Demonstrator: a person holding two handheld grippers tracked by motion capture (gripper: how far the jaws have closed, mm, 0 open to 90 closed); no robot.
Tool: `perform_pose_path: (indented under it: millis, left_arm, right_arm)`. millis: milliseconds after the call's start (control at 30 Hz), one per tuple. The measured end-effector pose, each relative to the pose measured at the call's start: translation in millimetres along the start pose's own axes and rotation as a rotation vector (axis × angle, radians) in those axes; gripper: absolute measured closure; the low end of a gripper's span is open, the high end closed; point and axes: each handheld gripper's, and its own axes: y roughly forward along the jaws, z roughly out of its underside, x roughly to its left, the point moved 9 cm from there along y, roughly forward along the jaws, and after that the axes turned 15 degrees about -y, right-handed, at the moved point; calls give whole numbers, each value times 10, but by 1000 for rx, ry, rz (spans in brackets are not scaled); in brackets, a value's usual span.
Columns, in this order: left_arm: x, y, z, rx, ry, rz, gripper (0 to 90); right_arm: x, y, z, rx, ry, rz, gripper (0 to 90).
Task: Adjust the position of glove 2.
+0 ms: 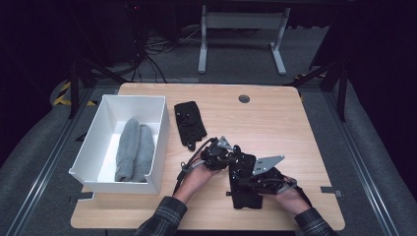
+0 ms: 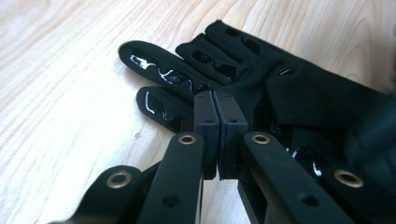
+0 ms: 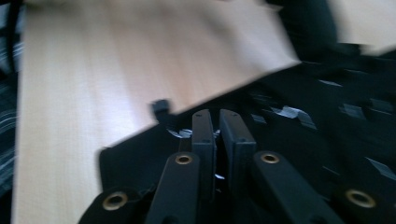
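Item: black glove [image 1: 244, 184], flat on the table [image 1: 275, 118] near its front edge, long axis running front to back. I had the left gripper [image 1: 231, 156] at its fingertip end, jaws pressed together, and the right gripper [image 1: 248, 178] over its middle, nearly closed; neither visibly pinched fabric.

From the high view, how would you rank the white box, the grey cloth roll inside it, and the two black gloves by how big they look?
1. White box, clearly the largest.
2. Grey cloth roll.
3. Far black glove and near black glove: unsure between these two, since the near one is partly hidden under the hand-held grippers.
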Motion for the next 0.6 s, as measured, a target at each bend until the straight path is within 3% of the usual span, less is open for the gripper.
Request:
perform_pose_path:
  millis: [167, 333, 600]
  left_arm:
    - [127, -149, 6, -36, -19, -46, 745]
    - [293, -220, -3, -67, -56, -82, 620]
    - [509, -330, -24, -100, -85, -142, 585]
  right_arm:
    - [-244, -130, 161, 13, 41, 100, 836]
    - [-278, -48, 239, 56, 31, 102, 885]
    - [-321, -202, 435, 108, 48, 132, 900]
